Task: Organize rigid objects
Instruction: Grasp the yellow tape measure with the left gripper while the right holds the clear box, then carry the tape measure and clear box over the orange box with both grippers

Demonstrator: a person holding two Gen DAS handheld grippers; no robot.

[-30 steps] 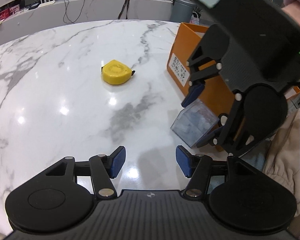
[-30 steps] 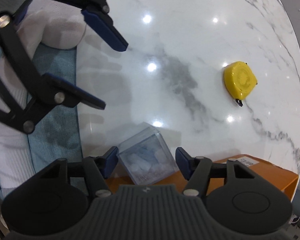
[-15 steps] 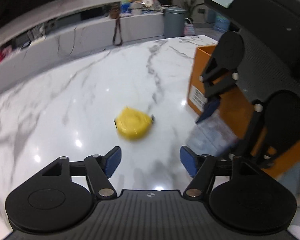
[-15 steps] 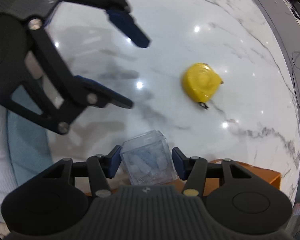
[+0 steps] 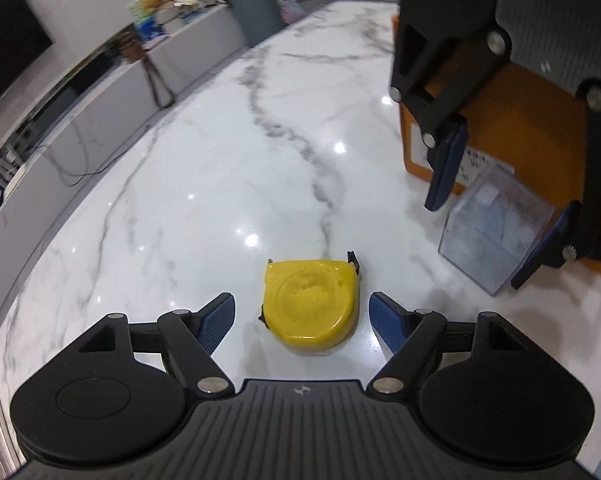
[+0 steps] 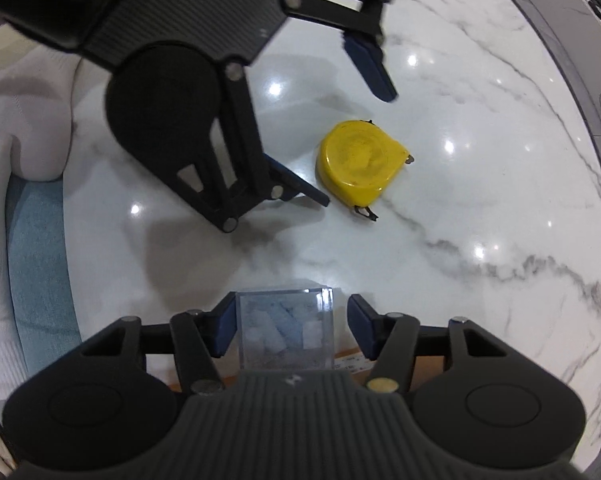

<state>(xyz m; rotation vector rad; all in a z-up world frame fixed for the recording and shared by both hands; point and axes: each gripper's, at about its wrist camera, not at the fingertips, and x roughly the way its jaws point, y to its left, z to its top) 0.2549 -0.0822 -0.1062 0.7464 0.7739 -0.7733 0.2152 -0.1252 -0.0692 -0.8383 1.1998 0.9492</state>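
Tape measure (image 5: 311,307) between opening left jaws | clear box (image 6: 286,328) between right jaws, contact unclear

White marble table (image 5: 228,168) with grey veins, pretty glossy. Sitting flat on it is a yellow tape measure (image 5: 311,307). An orange box (image 5: 512,128) stands on it near the edge, well apart from the tape, with a clear plastic case (image 5: 496,232) right beside it.
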